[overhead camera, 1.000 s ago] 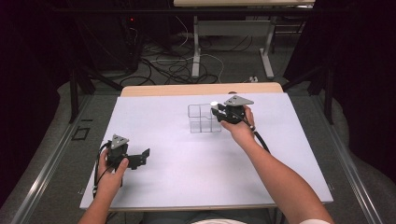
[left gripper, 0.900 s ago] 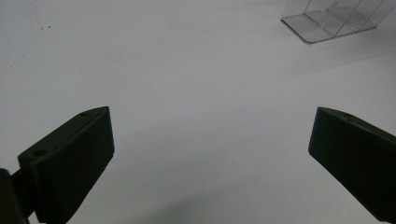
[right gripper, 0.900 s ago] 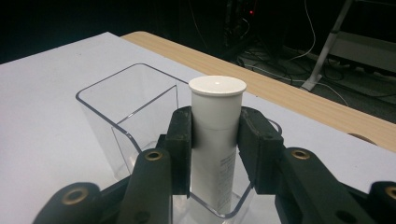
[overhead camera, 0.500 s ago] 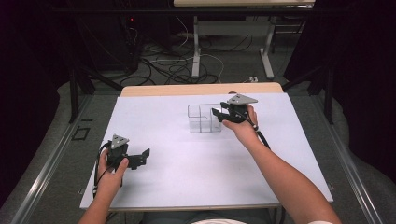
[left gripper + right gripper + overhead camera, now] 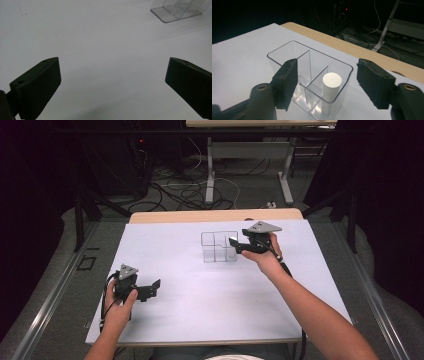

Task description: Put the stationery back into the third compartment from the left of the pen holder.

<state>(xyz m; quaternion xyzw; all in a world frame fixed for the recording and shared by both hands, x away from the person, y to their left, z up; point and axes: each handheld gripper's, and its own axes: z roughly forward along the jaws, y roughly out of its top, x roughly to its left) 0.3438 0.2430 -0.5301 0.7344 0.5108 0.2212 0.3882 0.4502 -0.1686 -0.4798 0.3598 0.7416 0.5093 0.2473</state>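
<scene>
The right claw (image 5: 325, 82) hung just above the clear organizer (image 5: 287, 50), jaws just spread, freeing the white cylinder (image 5: 331, 82) upright inside; the left claw (image 5: 150, 290) rested apart, empty.

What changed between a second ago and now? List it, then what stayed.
The right gripper has just been opening its jaws and has drawn back a little from the clear box, letting go of the white cylinder, which now stands upright in a compartment. The left gripper, open over the table, and the box stayed put.
</scene>
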